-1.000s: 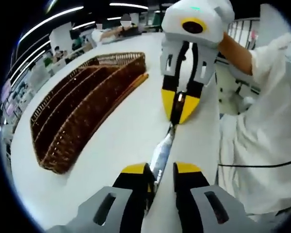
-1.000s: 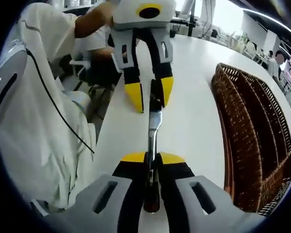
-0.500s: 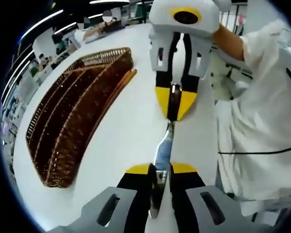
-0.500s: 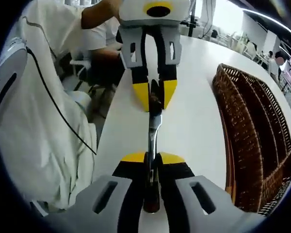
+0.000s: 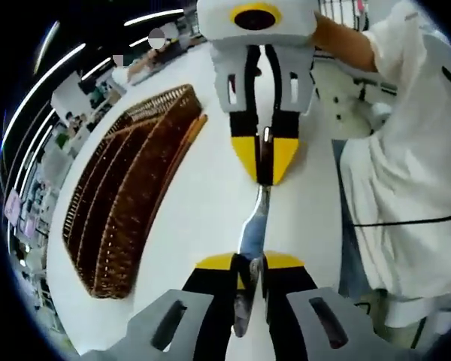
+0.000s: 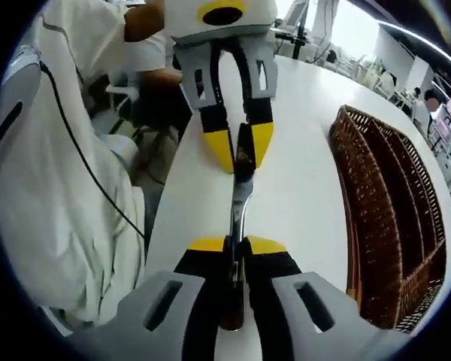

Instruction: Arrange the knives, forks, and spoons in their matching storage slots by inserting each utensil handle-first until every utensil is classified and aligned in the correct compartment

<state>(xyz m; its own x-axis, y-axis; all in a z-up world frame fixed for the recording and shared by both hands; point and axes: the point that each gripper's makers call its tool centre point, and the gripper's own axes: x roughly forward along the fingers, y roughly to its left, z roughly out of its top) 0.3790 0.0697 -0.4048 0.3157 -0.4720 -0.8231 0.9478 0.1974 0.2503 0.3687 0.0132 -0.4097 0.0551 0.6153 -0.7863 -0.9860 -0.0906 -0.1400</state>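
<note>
The utensil (image 5: pixel 253 226) hangs above the table (image 5: pixel 188 203), between the left gripper (image 5: pixel 249 265) and the right gripper (image 5: pixel 264 167), each closed on one end. The basket (image 5: pixel 124 188) lies on the table, apart from the utensil, opposite the person (image 5: pixel 406 173) beside the table.

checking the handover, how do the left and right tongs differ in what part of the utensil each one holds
The left tongs are shut on the wider, flatter end of the utensil; the right tongs are shut on its narrow end. In the right gripper view the utensil's shaft widens toward the left tongs and is thin at the right tongs. Both are closed on the one utensil, above the white table, beside the wicker tray.
</note>
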